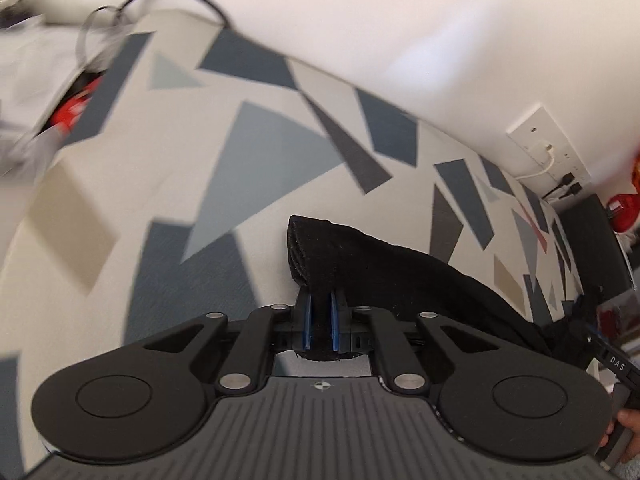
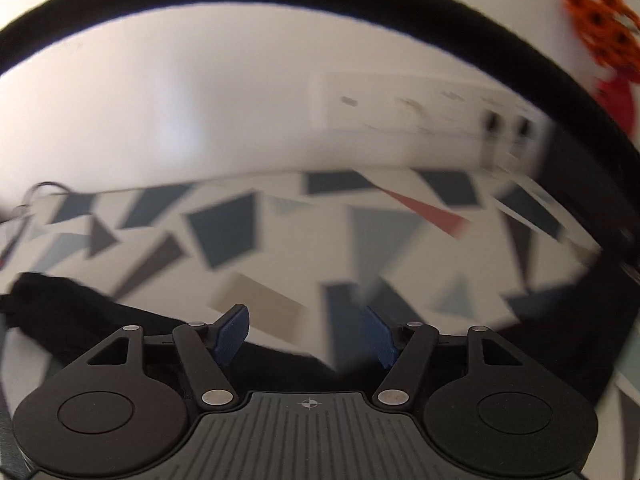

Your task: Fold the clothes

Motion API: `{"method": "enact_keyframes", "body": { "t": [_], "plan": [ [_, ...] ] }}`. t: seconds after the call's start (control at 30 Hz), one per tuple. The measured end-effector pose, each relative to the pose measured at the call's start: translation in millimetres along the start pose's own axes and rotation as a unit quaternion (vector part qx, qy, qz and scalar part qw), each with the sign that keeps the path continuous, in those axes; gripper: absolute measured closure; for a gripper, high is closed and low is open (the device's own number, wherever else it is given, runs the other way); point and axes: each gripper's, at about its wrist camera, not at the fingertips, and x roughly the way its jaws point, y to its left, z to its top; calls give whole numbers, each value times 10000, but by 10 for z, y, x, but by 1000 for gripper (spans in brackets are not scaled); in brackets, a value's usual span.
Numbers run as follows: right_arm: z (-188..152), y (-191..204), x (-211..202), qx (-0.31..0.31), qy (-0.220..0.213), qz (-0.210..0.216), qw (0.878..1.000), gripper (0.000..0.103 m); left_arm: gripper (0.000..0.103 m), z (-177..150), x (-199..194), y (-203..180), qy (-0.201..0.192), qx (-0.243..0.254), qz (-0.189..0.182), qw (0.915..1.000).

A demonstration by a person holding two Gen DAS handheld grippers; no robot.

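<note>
Left gripper (image 1: 320, 320) is clamped on a black cloth (image 1: 400, 268), which is draped rightward over the sheet (image 1: 160, 152). Right gripper (image 2: 308, 332) is spread wide with nothing between its blue pads (image 2: 232, 332); dark fabric lies under it. Grey, blue and tan shapes are printed on the pale sheet. A white wall (image 1: 400, 20) with a socket plate (image 1: 548, 148) is seen behind; the right view is blurred.
</note>
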Motion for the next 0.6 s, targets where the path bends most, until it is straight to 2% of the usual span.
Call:
{"method": "enact_keyframes", "body": {
  "t": [0.07,0.13,0.23,0.3,0.43,0.47,0.5,0.6],
  "plan": [
    [-63,-272,-77,392,237,-288,9985,42,93,-111,-140,18,55,61,213,9997],
    [-153,-498,-171,674,415,-386,9961,42,93,-266,-288,59,195,96,409,9989],
    [-289,-597,-293,804,497,-303,9951,43,93,-524,-481,120,423,99,765,9961],
    [-338,-504,-327,629,487,-76,9968,43,93,-682,-583,169,550,-5,944,9940],
    [-361,-98,-264,-298,345,680,9966,43,88,-865,-735,239,626,-199,1260,9898],
    [-360,26,-237,-603,324,931,9933,43,83,-879,-768,231,606,-200,1352,9888],
    [-358,152,-209,-914,304,1185,9883,43,73,-896,-811,215,581,-176,1468,9873],
    [-392,325,-171,-1424,404,1554,9767,51,60,-968,-952,35,425,344,1824,9817]
  ]
}}
